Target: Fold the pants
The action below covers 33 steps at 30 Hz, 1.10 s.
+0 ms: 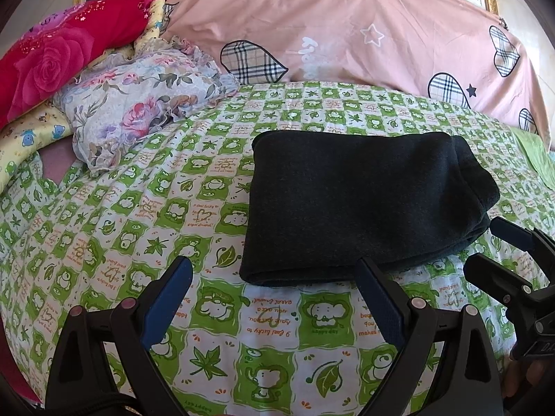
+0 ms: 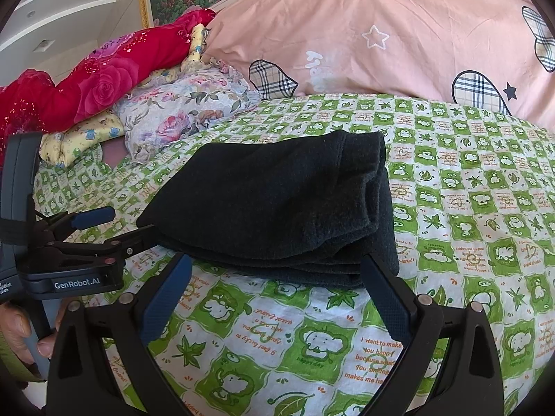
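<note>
Both grippers' jaws spread, dark pants folded thick, rectangular

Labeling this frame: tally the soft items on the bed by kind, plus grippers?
Dark folded pants: 1
Pink duvet with plaid hearts: 1
Red rose-print blanket: 1
Floral ruffled pillow: 1
Yellow cartoon-print cloth: 1
Grippers, both open: left gripper, right gripper: 2
Total: 7

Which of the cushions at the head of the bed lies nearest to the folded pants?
The big pink pillow with checked hearts, lying just behind the dark pants. The floral cushion and red rose cushion lie further off, to the left.
</note>
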Available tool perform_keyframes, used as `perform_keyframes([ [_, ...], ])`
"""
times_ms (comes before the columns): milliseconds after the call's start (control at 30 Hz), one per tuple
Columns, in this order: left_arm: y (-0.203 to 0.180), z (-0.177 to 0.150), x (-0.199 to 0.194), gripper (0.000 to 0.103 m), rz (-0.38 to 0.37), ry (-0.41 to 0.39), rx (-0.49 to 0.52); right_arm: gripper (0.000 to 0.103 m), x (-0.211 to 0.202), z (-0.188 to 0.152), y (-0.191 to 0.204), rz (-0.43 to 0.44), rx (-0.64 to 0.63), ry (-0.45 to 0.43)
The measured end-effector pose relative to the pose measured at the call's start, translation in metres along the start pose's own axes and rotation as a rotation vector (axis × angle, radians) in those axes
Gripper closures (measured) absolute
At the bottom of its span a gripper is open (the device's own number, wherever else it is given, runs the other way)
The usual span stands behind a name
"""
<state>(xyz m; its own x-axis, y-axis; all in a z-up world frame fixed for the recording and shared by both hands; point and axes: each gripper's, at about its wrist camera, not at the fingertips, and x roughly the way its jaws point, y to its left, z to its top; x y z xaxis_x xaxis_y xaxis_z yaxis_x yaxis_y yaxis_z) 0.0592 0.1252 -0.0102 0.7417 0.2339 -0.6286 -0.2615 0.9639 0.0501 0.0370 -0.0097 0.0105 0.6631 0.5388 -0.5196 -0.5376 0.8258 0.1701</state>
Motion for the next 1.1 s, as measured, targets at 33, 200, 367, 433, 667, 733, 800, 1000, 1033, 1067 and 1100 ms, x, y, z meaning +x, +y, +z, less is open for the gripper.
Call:
perform_keyframes([
  [33,0.000,0.001,0.000,0.008,-0.002,0.000,-0.001,0.005,0.000,0.000,0.000,0.001,-0.001,0.000],
  [200,0.001,0.001,0.000,0.008,-0.002,0.000,-0.002,0.005,0.000,0.000,-0.001,0.001,-0.001,-0.003],
  [367,0.000,0.003,-0.003,0.008,-0.007,-0.012,-0.007,0.005,-0.004,0.002,-0.001,-0.006,-0.003,-0.008],
  [433,-0.001,0.004,-0.005,0.008,-0.006,-0.016,-0.004,0.005,-0.006,0.003,-0.002,-0.009,-0.002,-0.011],
  [667,-0.004,0.008,-0.011,0.008,-0.011,-0.029,0.002,0.005,-0.013,0.008,-0.005,-0.020,0.001,-0.028],
  [733,-0.004,0.008,-0.013,0.008,-0.015,-0.032,0.003,0.005,-0.015,0.009,-0.006,-0.022,0.002,-0.031],
  [800,-0.005,0.008,-0.014,0.008,-0.017,-0.034,0.004,0.005,-0.018,0.011,-0.005,-0.023,0.000,-0.038],
  [1000,-0.007,0.010,-0.016,0.008,-0.017,-0.038,0.007,0.005,-0.020,0.017,-0.007,-0.021,-0.004,-0.050],
  [1033,-0.007,0.010,-0.016,0.008,-0.013,-0.041,0.006,0.005,-0.020,0.017,-0.007,-0.020,-0.003,-0.051],
  [1067,-0.007,0.010,-0.016,0.008,-0.011,-0.041,0.007,0.005,-0.020,0.017,-0.007,-0.019,-0.003,-0.052],
  [1100,-0.007,0.011,-0.016,0.008,-0.012,-0.039,0.007,0.005,-0.020,0.018,-0.008,-0.018,-0.003,-0.052],
])
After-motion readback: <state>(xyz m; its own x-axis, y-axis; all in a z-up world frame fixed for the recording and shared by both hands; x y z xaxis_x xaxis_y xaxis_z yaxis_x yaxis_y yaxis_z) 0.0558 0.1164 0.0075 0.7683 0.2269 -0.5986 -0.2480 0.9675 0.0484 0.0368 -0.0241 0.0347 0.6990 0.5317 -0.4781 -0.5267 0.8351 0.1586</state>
